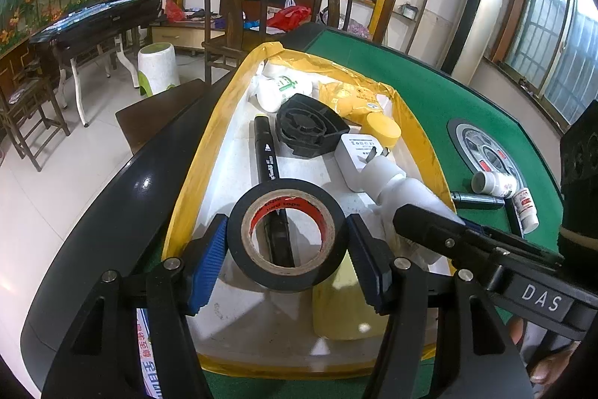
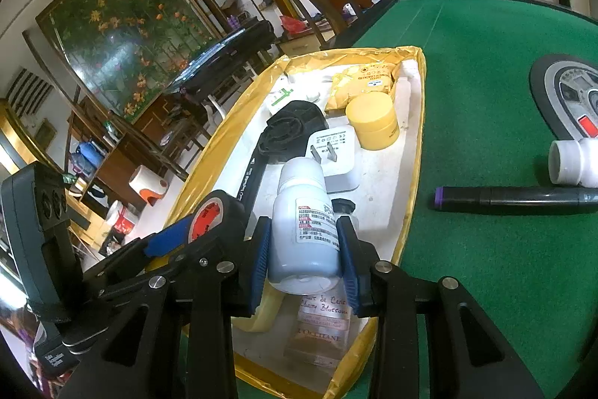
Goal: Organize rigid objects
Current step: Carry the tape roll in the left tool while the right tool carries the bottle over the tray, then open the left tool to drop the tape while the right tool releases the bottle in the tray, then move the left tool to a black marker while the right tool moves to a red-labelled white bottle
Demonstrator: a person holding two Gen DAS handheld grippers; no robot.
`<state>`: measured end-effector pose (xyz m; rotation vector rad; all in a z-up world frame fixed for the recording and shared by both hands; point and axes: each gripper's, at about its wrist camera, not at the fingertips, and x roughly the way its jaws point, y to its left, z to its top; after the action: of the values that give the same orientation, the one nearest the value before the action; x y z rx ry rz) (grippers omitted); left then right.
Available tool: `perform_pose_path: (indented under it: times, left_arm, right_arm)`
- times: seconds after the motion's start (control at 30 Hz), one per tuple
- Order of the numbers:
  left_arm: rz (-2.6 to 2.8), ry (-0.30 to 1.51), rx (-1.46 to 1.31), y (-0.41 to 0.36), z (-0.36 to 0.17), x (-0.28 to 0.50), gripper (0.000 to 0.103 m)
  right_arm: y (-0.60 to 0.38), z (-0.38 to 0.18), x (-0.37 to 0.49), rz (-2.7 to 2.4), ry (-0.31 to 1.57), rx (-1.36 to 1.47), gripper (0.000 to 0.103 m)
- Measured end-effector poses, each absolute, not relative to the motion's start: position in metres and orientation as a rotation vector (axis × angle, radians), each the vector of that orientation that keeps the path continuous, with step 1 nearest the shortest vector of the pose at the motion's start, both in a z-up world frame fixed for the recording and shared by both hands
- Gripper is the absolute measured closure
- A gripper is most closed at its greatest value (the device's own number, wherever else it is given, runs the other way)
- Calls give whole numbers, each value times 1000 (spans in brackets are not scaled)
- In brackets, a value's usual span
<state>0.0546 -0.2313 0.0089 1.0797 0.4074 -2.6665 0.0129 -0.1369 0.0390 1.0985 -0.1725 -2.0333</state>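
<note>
My left gripper (image 1: 287,251) is shut on a black tape roll (image 1: 287,234) and holds it over the near end of the yellow-rimmed white tray (image 1: 194,182). My right gripper (image 2: 303,249) is shut on a white pill bottle (image 2: 303,227) and holds it over the same tray (image 2: 411,204). The tray holds a black marker (image 1: 266,152), a black round holder (image 1: 310,129), a white plug adapter (image 1: 355,159), a yellow jar (image 2: 373,126), a yellow packet (image 2: 364,83) and a white bottle (image 1: 284,92). The bottle in my right gripper also shows in the left wrist view (image 1: 403,189).
On the green felt table (image 2: 486,100) right of the tray lie a black marker with a purple end (image 2: 512,199) and two small white bottles (image 1: 493,183) (image 1: 526,209), by a round centre panel (image 1: 482,148). A clear tube (image 2: 321,328) lies in the tray's near end. Chairs stand behind.
</note>
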Motion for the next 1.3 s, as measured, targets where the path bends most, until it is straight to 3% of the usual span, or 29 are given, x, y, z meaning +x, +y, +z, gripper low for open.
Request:
perform_pose_path:
  times: [0.4, 0.47, 0.57, 1.17, 1.3]
  left_arm:
    - [-2673, 394, 1081, -229, 10, 55, 39]
    - [-2691, 387, 1088, -226, 10, 55, 29]
    - [-2710, 366, 1103, -222, 10, 53, 24]
    - [-2839, 412, 995, -195, 29, 76, 24]
    - [-2919, 280, 1023, -155, 47, 73, 24]
  right_arm:
    - [-131, 49, 15, -2036, -204, 1053, 71]
    - [-129, 51, 13, -2036, -216, 1049, 71]
    - [-124, 54, 13, -2043, -236, 1042, 71]
    - [-32, 78, 0, -2143, -327, 996, 71]
    - [21, 84, -11, -2264, -365, 982, 72]
